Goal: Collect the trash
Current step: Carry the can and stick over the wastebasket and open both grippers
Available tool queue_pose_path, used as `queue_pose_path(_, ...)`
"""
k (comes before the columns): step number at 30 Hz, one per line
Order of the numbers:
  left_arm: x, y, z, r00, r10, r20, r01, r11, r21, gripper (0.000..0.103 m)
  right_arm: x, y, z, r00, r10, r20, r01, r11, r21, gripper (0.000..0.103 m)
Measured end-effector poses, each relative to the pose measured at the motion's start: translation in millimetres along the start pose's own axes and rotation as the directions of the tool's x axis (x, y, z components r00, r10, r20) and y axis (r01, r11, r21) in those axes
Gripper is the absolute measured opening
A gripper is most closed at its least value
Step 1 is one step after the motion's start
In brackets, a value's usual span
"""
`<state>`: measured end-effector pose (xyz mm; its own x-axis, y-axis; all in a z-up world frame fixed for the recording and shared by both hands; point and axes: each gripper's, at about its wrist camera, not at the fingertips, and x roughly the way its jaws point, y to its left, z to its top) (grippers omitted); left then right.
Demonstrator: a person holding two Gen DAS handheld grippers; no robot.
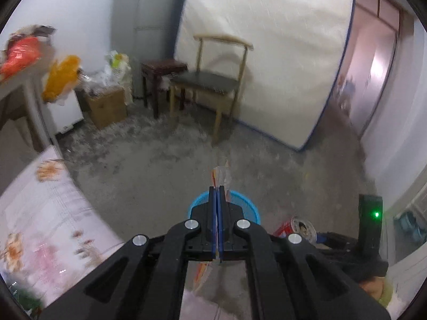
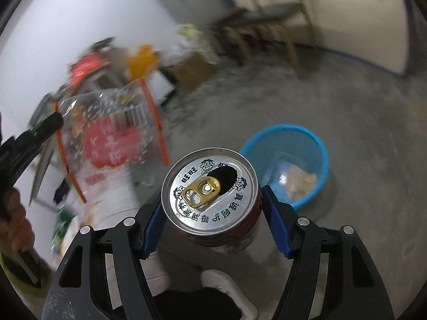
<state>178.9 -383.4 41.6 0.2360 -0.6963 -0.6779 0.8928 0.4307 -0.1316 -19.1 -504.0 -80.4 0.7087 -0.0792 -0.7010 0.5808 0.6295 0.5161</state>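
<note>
Right wrist view: a drink can and a plastic wrapper are held above a blue bin, ready to be dropped.

In the right wrist view, the right gripper [image 2: 210,200] is seen clamped on an opened drink can [image 2: 210,186], its blue pads pressed against the can's sides. Beyond and to the right of it, the blue bin [image 2: 285,160] stands on the grey floor [image 2: 360,133], with some pale scraps already lying inside. In the left wrist view, the left gripper [image 1: 217,194] is closed flat on a clear wrapper [image 1: 221,176] with orange and red print, held just above the bin. The task is judged to be partly done: some trash is already collected, two pieces are carried but not yet released. Whether more trash is left elsewhere cannot be told from the blurred room.
</note>
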Motion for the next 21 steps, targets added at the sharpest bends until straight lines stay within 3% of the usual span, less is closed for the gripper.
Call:
queue_pose_path(8,125,-34,13,0.992,0.02,-0.128,-0.015,0.999,0.039,0.002,76,-48,34,0.996,-0.073,-0.044,0.078,0.99,0.117,0.066)
queue_pose_path(12,159,-28,8,0.977,0.066,-0.201,-0.063,0.998,0.02,0.034,106,-70,52,0.995,-0.075,-0.072,0.086,0.982,0.17,0.071)
queue_pose_path(16,150,-17,1,0.979,0.01,-0.205,-0.023,0.998,-0.063,0.044,110,-83,50,0.995,-0.064,-0.083,0.08,0.976,0.201,0.071)
queue_pose_path(21,117,-10,-5,0.981,0.006,-0.194,-0.018,0.998,-0.061,0.045,94,-83,38,0.996,-0.053,-0.074,0.066,0.981,0.182,0.071)
